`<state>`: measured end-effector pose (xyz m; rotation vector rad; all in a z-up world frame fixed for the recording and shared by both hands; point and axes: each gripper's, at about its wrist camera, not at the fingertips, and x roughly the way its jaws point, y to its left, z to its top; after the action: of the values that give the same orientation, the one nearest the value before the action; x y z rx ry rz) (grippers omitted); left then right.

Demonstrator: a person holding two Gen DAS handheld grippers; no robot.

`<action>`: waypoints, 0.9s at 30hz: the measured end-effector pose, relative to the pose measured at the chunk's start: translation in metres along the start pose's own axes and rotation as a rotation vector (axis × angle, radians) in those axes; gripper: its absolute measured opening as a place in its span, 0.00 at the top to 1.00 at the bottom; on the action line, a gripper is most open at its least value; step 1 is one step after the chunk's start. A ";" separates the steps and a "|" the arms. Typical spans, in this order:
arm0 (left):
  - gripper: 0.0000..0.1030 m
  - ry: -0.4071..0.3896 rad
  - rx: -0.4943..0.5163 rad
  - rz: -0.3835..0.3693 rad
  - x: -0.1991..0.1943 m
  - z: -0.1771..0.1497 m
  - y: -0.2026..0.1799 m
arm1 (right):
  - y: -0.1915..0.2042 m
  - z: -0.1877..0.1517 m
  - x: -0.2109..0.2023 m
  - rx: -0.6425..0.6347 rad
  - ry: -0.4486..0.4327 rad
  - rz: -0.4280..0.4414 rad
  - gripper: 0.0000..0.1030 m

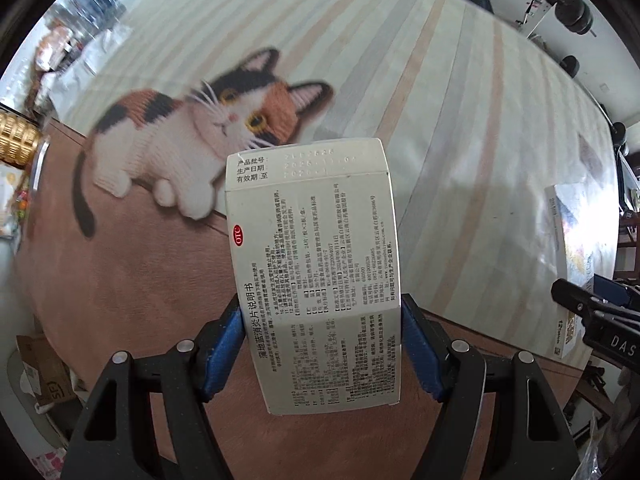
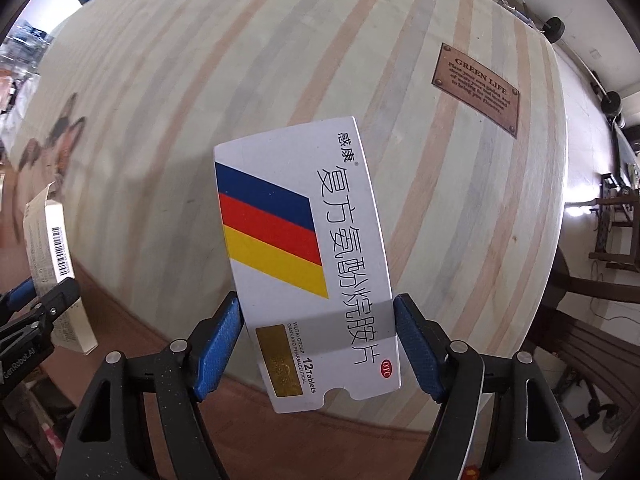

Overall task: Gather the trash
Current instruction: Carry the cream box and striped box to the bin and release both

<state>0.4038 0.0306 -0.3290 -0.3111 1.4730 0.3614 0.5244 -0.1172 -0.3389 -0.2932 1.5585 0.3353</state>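
A white medicine box [image 1: 316,264] covered in small black print sits between the blue pads [image 1: 224,344] of my left gripper [image 1: 322,308], which is shut on its long sides. My right gripper [image 2: 318,304] is shut on a white medicine box [image 2: 304,248] with blue, red and yellow stripes. Both boxes hang above a striped rug [image 2: 320,60]. In the left wrist view the right gripper [image 1: 596,316] and its box [image 1: 572,256] show at the right edge. In the right wrist view the left gripper [image 2: 36,312] and its box [image 2: 60,264] show at the left edge.
The rug [image 1: 440,80] bears a calico cat picture [image 1: 192,136], a brown border [image 1: 140,280] and a brown "GREEN LIFE" patch [image 2: 476,88]. Barbell weights [image 1: 576,12] stand beyond it. Dark wooden furniture [image 2: 616,216] is at the right. A gold basket [image 1: 16,140] and cardboard [image 1: 44,368] clutter the left.
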 end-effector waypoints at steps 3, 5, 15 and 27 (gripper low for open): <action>0.31 -0.053 -0.003 0.007 -0.024 -0.014 0.006 | 0.011 -0.019 -0.019 -0.010 -0.027 0.027 0.25; 0.31 -0.090 -0.016 0.008 -0.043 -0.028 0.013 | 0.021 -0.034 -0.035 -0.020 -0.047 0.051 0.25; 0.31 -0.222 -0.127 0.012 -0.115 -0.119 0.083 | 0.075 -0.119 -0.087 -0.130 -0.133 0.161 0.25; 0.31 -0.176 -0.360 -0.053 -0.106 -0.307 0.203 | 0.184 -0.296 -0.084 -0.296 -0.113 0.233 0.25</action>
<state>0.0340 0.0816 -0.2432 -0.5902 1.2210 0.5981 0.1819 -0.0647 -0.2479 -0.3164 1.4329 0.7556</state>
